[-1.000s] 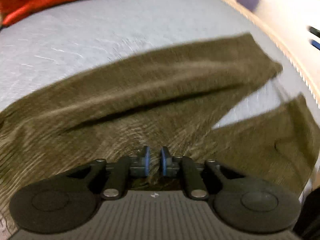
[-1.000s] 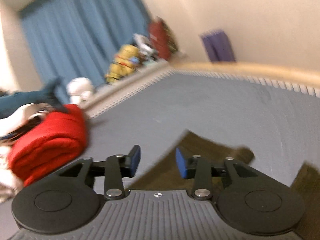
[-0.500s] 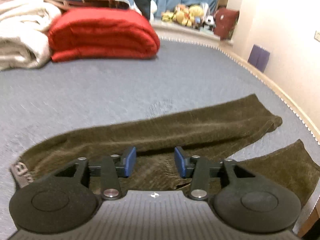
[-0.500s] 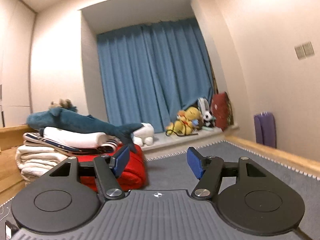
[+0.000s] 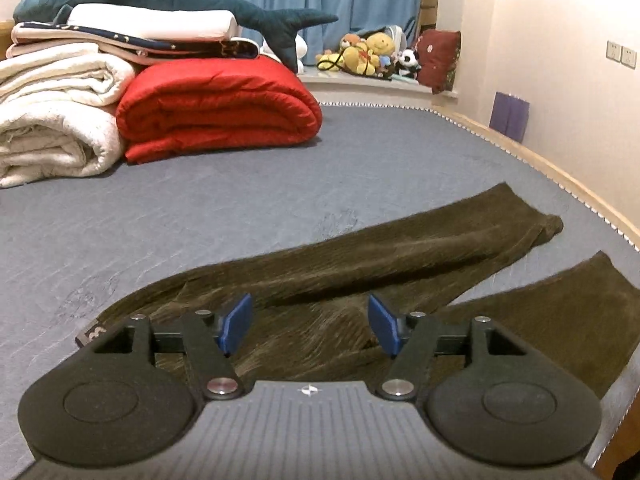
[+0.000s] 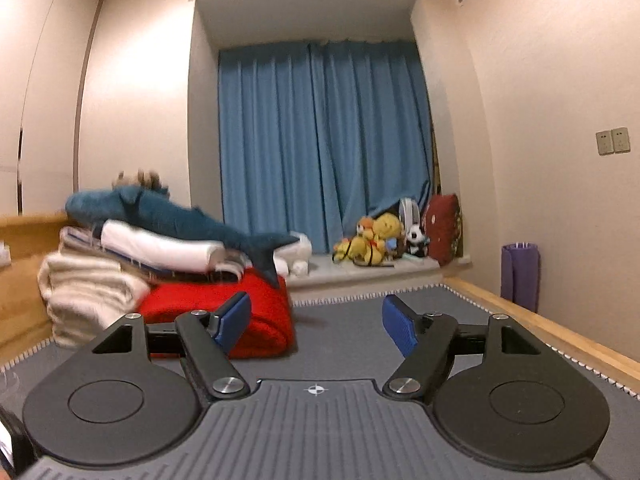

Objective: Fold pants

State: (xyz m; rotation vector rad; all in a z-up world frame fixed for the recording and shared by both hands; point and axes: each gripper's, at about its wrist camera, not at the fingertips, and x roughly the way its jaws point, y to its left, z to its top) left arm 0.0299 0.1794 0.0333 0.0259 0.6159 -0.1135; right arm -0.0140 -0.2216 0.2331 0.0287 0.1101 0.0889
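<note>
Dark olive corduroy pants lie flat on the grey bed cover, waist at the near left, two legs spreading toward the right edge. My left gripper hovers above the seat of the pants, jaws opening, nothing between the blue pads. In the right wrist view the pants are out of sight. My right gripper points nearly level across the bed, jaws opening, with only air between its blue pads.
A rolled red quilt and white blankets with a plush shark on top are stacked at the far left. Stuffed toys sit on the window ledge before blue curtains. A wooden bed rail runs along the right wall.
Both grippers let go and widened. The left one pulled back and tilted up from the pants. The right one swung up and rolled level, so the pants left its view.
</note>
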